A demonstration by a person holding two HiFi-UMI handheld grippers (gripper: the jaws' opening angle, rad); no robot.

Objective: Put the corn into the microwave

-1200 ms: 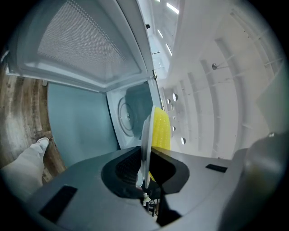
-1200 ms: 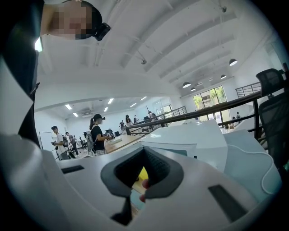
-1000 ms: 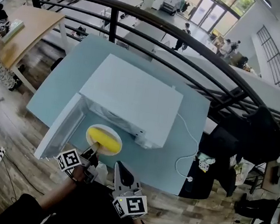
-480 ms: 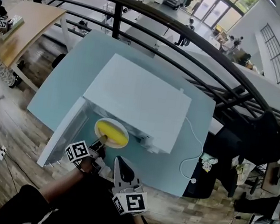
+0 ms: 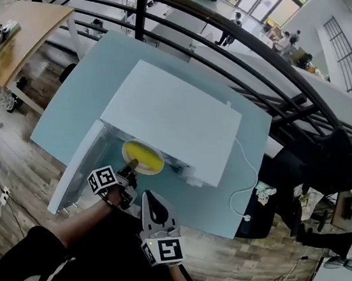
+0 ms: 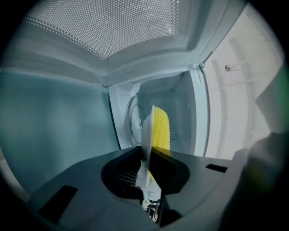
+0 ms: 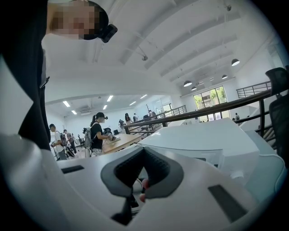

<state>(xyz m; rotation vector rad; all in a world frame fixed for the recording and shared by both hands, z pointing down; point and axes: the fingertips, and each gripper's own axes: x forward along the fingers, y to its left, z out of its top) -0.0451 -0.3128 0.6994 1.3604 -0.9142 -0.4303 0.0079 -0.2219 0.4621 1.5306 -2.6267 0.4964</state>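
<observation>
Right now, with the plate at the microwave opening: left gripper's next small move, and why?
Probably ease the left gripper a little deeper, then lower. Its jaws are shut on the plate rim, the corn lies on it, and the plate is only partly inside the open microwave.

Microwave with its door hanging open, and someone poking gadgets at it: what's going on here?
A person holds a two-jaw gripper in each hand. The left gripper is clamped on the rim of a white plate carrying a yellow corn cob. The plate sits partly inside the open white microwave on the pale blue table, so the corn is not fully in yet. The right gripper is shut and empty, near the table's edge.
</observation>
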